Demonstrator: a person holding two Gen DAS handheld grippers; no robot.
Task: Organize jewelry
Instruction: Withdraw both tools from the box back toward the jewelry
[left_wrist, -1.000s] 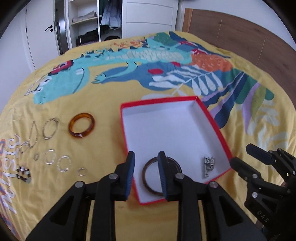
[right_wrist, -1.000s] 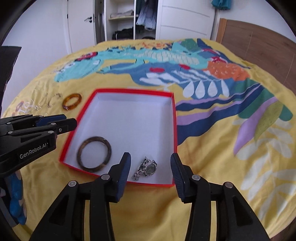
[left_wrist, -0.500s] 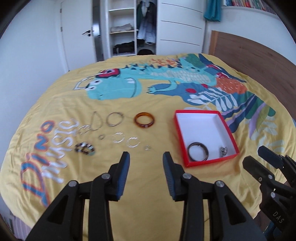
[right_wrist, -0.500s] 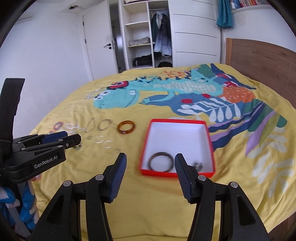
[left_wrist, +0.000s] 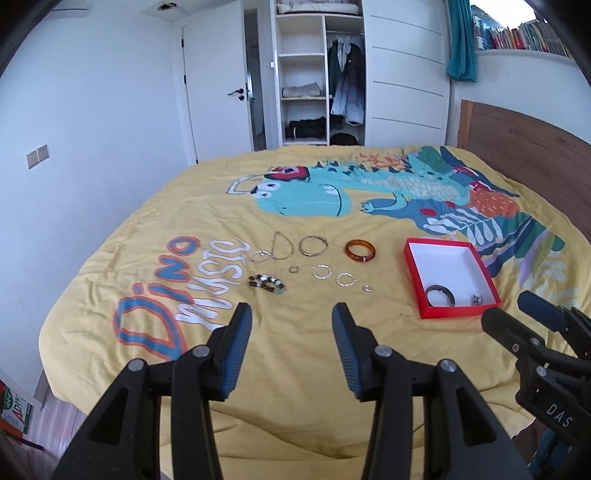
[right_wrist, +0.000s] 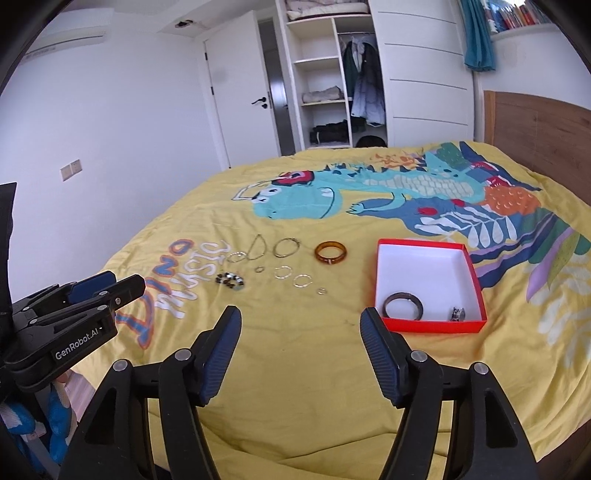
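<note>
A red box with a white inside (left_wrist: 448, 260) (right_wrist: 424, 260) lies on the yellow bedspread. In it lie a dark bangle (left_wrist: 440, 295) (right_wrist: 403, 305) and a small silver piece (left_wrist: 477, 299) (right_wrist: 458, 314). Left of the box lie an amber bangle (left_wrist: 360, 250) (right_wrist: 330, 252), several silver hoops and rings (left_wrist: 325, 272) (right_wrist: 283, 272) and a beaded bracelet (left_wrist: 266, 282) (right_wrist: 230, 280). My left gripper (left_wrist: 291, 325) is open and empty, held back over the near bed edge. My right gripper (right_wrist: 301, 328) is open and empty, also held back.
The bedspread (left_wrist: 314, 369) carries a dinosaur print. A wooden headboard (left_wrist: 524, 147) is on the right. A white wardrobe with open shelves (left_wrist: 303, 74) and a door (left_wrist: 218, 96) stand behind the bed. The floor shows at the lower left (left_wrist: 22, 417).
Both grippers have pulled back and up from the box, so the whole bed is in view. The left jaws have opened wider after leaving the dark bangle in the box.
</note>
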